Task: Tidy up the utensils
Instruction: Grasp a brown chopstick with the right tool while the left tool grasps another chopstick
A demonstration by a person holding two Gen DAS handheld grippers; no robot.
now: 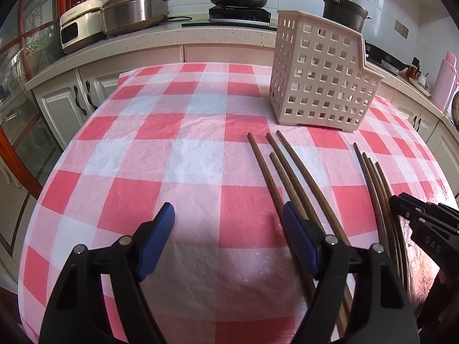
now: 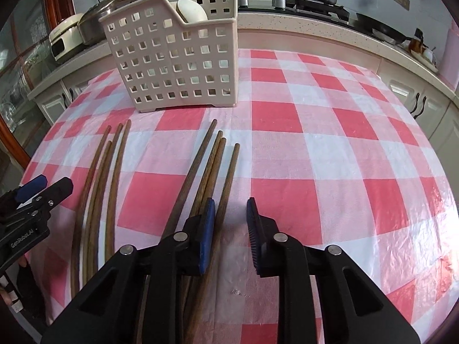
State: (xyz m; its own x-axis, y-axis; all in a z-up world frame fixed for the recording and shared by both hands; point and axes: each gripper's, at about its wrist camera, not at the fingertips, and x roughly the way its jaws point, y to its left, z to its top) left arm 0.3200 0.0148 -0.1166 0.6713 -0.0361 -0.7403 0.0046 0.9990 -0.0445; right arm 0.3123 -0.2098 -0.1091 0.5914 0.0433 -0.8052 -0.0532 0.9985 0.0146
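We hover both hand-held grippers, left [image 1: 228,238] and right [image 2: 231,229], wide open over brown wooden chopsticks [image 2: 206,172]; next, grasp some for the beige perforated plastic caddy [image 2: 175,54].

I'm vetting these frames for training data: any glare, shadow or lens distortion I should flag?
Left wrist view: strong fisheye bends the tablecloth into a dome, corners vignette black, a soft shadow lies between the open jaws, glare at the right edge. Right wrist view: same bowing, sheen on the plastic cloth at right, chopsticks and basket sharp.
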